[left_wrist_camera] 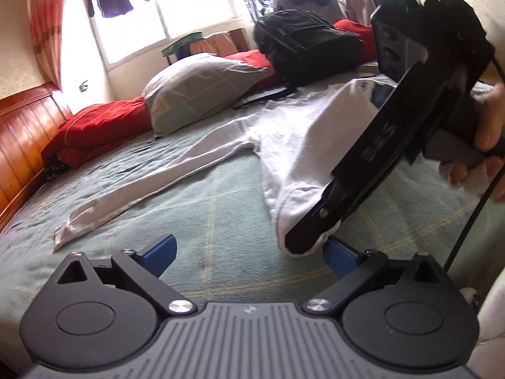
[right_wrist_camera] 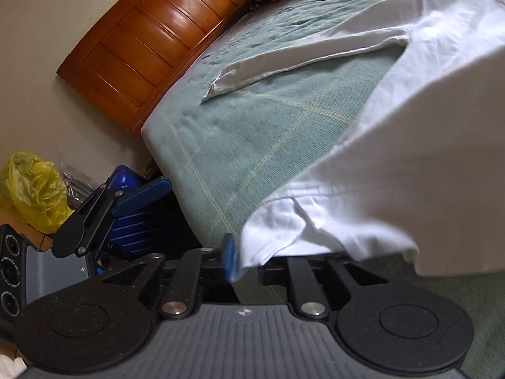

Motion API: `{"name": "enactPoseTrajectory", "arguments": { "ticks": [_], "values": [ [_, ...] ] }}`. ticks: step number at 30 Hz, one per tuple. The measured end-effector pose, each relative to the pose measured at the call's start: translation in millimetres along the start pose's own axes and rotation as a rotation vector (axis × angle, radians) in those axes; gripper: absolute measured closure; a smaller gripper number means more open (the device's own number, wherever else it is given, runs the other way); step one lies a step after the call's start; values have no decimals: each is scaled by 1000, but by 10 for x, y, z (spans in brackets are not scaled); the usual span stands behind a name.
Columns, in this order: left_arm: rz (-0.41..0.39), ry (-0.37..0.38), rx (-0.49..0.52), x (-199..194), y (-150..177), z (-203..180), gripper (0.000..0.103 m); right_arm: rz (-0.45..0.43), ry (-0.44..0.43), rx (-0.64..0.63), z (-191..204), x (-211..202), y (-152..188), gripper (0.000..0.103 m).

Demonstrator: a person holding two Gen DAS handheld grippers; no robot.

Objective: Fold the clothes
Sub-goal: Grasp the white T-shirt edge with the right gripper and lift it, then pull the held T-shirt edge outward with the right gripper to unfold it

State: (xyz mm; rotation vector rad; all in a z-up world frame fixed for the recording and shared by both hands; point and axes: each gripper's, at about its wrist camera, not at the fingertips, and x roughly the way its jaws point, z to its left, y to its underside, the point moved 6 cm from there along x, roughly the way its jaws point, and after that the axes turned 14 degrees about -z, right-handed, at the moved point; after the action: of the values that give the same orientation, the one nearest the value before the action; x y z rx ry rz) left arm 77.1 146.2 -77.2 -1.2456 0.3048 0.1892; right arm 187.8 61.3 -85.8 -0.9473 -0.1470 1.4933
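A white long-sleeved shirt (left_wrist_camera: 284,145) lies spread on the bed's green cover (left_wrist_camera: 205,221), one sleeve (left_wrist_camera: 142,189) stretched out to the left. My left gripper (left_wrist_camera: 252,257) hovers over the cover in front of the shirt's hem, open wide with nothing between its blue pads. A hand holds my right gripper (left_wrist_camera: 300,240) at the hem's lower corner. In the right wrist view the hem corner of the shirt (right_wrist_camera: 410,126) drapes over and between the right gripper's (right_wrist_camera: 247,265) jaws. They stand slightly apart, and the cloth hides the right pad.
A grey pillow (left_wrist_camera: 202,88), a red blanket (left_wrist_camera: 101,129) and a black backpack (left_wrist_camera: 309,47) lie at the bed's far side. The wooden headboard (left_wrist_camera: 22,139) is at left. Beside the bed, a yellow bag (right_wrist_camera: 34,189) and a blue suitcase (right_wrist_camera: 139,224) stand on the floor.
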Motion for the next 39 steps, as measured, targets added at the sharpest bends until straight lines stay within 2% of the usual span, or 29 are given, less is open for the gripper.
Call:
{"name": "enactPoseTrajectory", "arguments": {
  "ticks": [2,5,13,19,22,31,37,39],
  "values": [
    [-2,20,14,-8,-40,-74,4,-7,8,-9,-7,-166,5,60],
    [-4,52,28,-18,-101,-184,4,-45,32,-29,-44,-515,-5,55],
    [-37,104,48,67,-326,-526,4,-234,201,76,-594,-1566,48,52],
    [-28,147,52,168,-403,-760,4,-360,331,205,-1155,-2022,184,52],
    [-19,154,43,213,-416,-828,3,-406,360,240,-1361,-2093,211,52],
    [7,159,26,351,-414,-874,3,-457,333,258,-1651,-1956,56,53],
    [21,160,12,438,-413,-877,3,-470,320,248,-1758,-1771,-101,72],
    [22,161,7,455,-423,-892,3,-464,301,256,-1750,-1748,-92,74]
  ]
}}
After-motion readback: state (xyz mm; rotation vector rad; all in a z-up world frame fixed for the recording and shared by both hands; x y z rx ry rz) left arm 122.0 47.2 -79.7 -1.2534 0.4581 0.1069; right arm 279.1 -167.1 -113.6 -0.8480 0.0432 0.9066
